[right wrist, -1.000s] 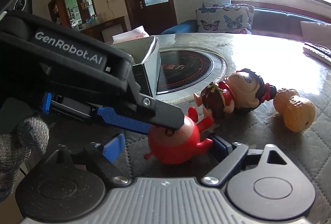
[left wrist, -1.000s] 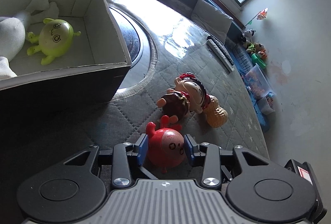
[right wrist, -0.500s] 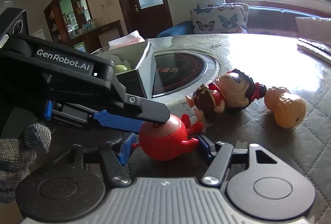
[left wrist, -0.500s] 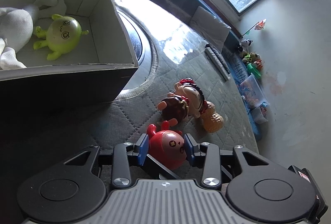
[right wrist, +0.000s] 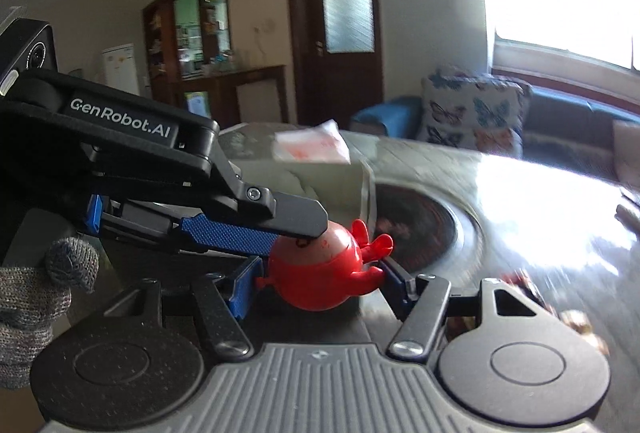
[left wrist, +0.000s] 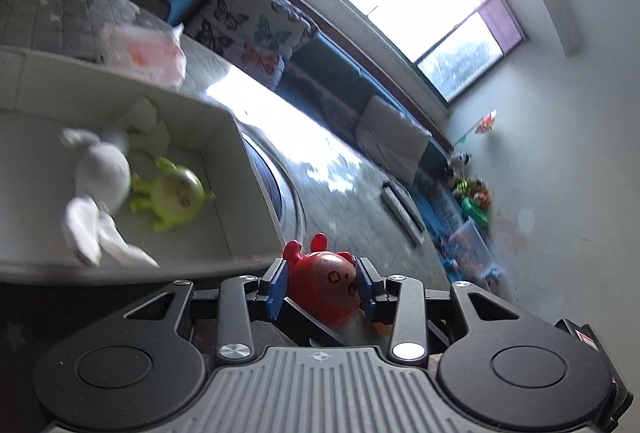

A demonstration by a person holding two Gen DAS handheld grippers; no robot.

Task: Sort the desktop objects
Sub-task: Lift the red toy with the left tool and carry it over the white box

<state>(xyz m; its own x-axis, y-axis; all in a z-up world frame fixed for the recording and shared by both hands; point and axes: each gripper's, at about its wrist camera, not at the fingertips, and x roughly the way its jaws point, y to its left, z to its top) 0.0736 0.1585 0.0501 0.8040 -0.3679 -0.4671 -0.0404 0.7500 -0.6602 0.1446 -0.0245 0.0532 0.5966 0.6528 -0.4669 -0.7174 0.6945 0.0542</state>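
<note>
My left gripper (left wrist: 320, 283) is shut on a round red toy figure (left wrist: 326, 287) and holds it up in the air beside the white storage box (left wrist: 240, 169). The box holds a green toy figure (left wrist: 176, 195) and a white plush toy (left wrist: 100, 185). In the right wrist view the red toy (right wrist: 320, 273) sits between my right gripper's (right wrist: 320, 283) blue pads, which stand beside it; whether they touch it I cannot tell. The left gripper's finger (right wrist: 256, 217) crosses above the toy.
A pink tissue pack (left wrist: 148, 55) lies behind the box. A remote control (left wrist: 402, 211) lies on the quilted table past the round dark inset (left wrist: 276, 189). Other toys (right wrist: 560, 309) lie blurred on the table at right. Butterfly cushions (right wrist: 472, 117) and a sofa stand beyond.
My left gripper has lifted the red toy off the table and up towards the box rim. The right gripper has risen along with it, and both views are blurred by motion.
</note>
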